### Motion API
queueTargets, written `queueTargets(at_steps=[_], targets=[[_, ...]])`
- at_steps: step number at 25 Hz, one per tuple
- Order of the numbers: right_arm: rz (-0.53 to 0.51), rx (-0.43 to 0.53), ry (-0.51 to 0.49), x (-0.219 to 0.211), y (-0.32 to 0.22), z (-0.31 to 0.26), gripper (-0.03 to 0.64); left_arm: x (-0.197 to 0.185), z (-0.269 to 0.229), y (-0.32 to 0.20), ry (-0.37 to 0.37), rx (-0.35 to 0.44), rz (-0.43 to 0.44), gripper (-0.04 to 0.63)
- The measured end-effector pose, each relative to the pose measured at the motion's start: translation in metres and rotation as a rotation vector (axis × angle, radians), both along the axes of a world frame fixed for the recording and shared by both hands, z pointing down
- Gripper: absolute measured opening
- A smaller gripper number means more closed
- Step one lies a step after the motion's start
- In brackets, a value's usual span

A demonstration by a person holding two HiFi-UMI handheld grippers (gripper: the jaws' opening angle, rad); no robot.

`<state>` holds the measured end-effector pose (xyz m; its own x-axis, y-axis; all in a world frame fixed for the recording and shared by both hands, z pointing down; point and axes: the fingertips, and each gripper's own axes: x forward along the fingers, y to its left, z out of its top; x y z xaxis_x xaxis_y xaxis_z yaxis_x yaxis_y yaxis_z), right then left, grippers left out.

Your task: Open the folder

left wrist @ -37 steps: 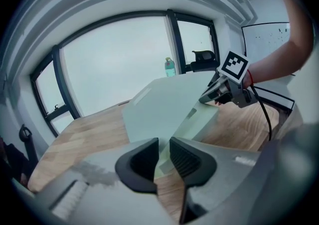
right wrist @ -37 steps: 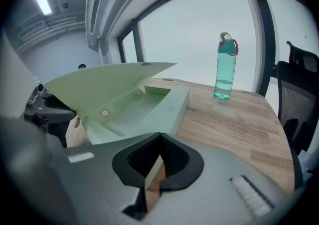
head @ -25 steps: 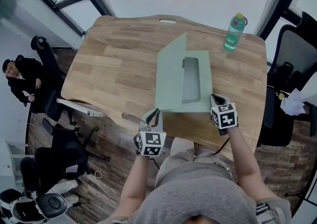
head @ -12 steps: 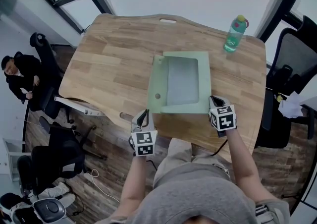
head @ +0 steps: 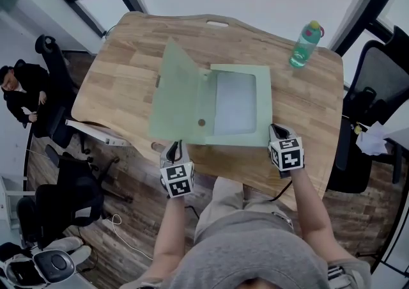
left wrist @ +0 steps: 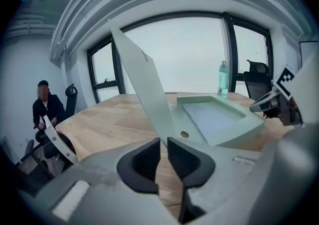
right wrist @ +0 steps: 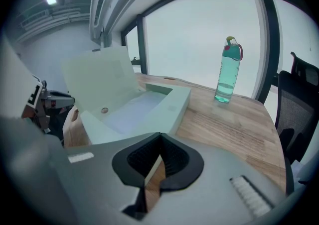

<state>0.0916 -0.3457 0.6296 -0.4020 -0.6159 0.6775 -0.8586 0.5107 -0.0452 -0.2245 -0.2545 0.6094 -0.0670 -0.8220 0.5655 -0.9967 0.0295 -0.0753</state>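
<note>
A pale green folder (head: pixel 239 105) lies on the wooden table (head: pixel 128 57), and its cover (head: pixel 176 99) is swung out to the left, still tilted up. My left gripper (head: pixel 174 148) is at the cover's near edge. In the left gripper view the cover (left wrist: pixel 144 89) runs down to the tips of that gripper (left wrist: pixel 163 144). Its jaws have just been opening and stand a slit apart, with wood showing through the gap. My right gripper (head: pixel 273 133) is shut on the folder's near right corner, and a pale green edge shows between its pads (right wrist: pixel 158 142).
A green water bottle (head: pixel 304 43) stands at the table's far right. Black office chairs stand to the right (head: pixel 377 70) and left (head: pixel 54 57) of the table. A person (head: pixel 22 93) sits at the far left. The table's near edge runs just in front of both grippers.
The cover has swung from upright over to the left, laying the folder's inside bare. My left gripper has moved left along the table's near edge. The right gripper has stayed put.
</note>
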Motion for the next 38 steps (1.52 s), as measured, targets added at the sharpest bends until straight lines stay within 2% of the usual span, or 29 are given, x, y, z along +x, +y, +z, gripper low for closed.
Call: queueTargets(at_steps=[9, 17, 29, 38], targets=[[-0.001, -0.004, 0.017, 0.000, -0.001, 0.000, 0.000, -0.028, 0.025, 0.003, 0.024, -0.044, -0.098, 0.120], [-0.001, -0.004, 0.036, -0.001, 0.000, 0.000, 0.000, -0.050, 0.052, 0.006, 0.023, -0.123, -0.180, 0.183], [0.014, 0.003, 0.046, -0.001, 0.000, -0.001, 0.000, -0.058, 0.081, 0.008, 0.021, -0.218, -0.199, 0.233], [0.016, 0.002, 0.059, -0.001, -0.001, 0.000, 0.000, -0.060, 0.085, 0.004, 0.019, -0.250, -0.190, 0.250]])
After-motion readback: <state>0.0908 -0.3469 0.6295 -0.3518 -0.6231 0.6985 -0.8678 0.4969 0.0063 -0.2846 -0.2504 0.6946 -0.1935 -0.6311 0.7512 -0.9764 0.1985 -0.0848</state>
